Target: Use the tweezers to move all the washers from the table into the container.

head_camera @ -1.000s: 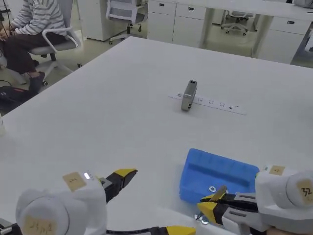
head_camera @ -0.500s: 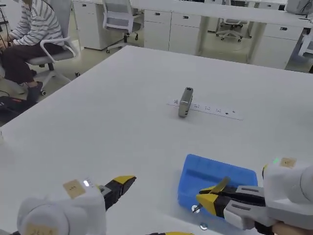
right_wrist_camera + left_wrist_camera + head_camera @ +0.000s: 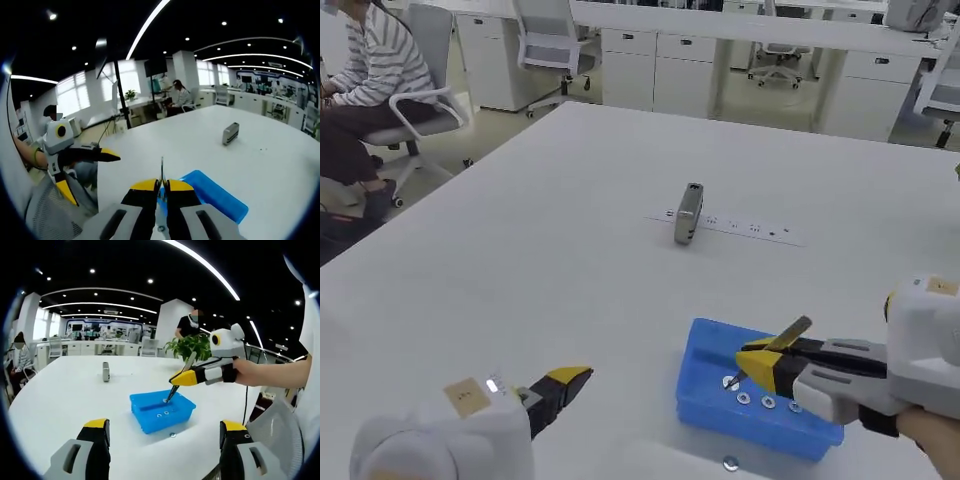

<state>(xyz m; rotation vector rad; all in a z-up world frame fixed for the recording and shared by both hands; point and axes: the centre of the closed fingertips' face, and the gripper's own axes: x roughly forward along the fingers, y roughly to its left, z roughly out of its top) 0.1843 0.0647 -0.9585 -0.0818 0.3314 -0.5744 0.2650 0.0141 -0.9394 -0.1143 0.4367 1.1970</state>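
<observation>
The right gripper had its jaws pressed together on the tweezers, whose tips pointed down into the blue container and met a washer there; whether they pinched it could not be told. Three more washers lay on the container's floor, and one stray washer sat on the table just beside its near wall. The left gripper hung well apart, jaws spread wide.

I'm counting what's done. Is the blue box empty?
Not empty. A few washers lie inside the blue container; one more washer lies on the table beside it.
</observation>
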